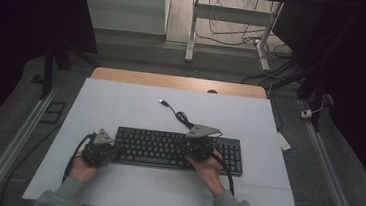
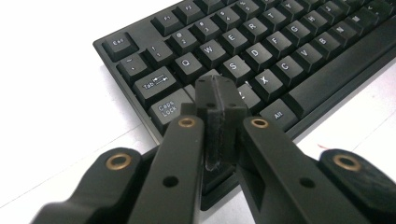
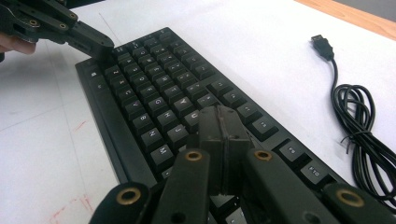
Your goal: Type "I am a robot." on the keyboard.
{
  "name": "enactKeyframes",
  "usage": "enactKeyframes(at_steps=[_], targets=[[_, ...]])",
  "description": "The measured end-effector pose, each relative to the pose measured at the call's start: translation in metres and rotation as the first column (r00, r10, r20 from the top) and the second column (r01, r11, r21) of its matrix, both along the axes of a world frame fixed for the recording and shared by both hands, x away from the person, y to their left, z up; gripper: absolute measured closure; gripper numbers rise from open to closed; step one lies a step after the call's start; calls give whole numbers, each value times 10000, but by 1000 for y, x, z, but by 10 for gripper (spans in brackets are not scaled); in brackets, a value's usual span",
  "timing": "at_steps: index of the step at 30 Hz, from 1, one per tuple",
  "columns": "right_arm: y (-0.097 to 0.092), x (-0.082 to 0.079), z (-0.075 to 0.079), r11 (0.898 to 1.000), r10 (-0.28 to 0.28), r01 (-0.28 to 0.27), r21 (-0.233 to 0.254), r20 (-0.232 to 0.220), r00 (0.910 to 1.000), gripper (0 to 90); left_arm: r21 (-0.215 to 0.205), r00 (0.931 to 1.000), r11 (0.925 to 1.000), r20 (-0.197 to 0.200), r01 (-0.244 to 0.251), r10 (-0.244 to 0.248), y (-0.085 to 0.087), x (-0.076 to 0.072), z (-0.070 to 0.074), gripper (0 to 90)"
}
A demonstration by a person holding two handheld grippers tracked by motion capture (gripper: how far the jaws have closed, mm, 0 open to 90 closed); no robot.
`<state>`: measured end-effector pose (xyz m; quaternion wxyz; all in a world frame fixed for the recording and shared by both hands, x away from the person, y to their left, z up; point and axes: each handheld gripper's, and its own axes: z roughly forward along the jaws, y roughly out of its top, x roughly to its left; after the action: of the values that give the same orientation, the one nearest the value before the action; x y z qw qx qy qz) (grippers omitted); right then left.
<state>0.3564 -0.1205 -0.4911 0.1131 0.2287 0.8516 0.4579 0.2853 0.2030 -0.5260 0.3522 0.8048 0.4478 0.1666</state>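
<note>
A black keyboard (image 1: 167,149) lies across the white table top, and both grippers are at it. My left gripper (image 1: 115,150) is shut at the keyboard's left end. In the left gripper view its closed tips (image 2: 217,86) sit over the key spot between Caps Lock and S on the keyboard (image 2: 280,46), with nothing between the jaws. My right gripper (image 1: 189,147) is shut too. Its joined tips (image 3: 219,114) rest over keys in the middle-right of the keyboard (image 3: 140,93). The left gripper (image 3: 100,44) shows at the far end there. I cannot tell whether either tip presses a key.
The keyboard's black cable (image 1: 182,117) lies coiled behind it, its USB plug (image 1: 162,101) loose on the white surface (image 1: 121,102). In the right gripper view the coil (image 3: 355,116) lies right of the keys. A wooden strip (image 1: 173,80) borders the far edge.
</note>
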Motion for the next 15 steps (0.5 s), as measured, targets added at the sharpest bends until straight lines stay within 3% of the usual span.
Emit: enactKeyframes(at_steps=[15], targets=[[16, 9, -8, 9995, 113, -121, -305, -258, 9996, 895, 170, 10000, 9999, -76, -18, 19, 0, 1, -2, 883]])
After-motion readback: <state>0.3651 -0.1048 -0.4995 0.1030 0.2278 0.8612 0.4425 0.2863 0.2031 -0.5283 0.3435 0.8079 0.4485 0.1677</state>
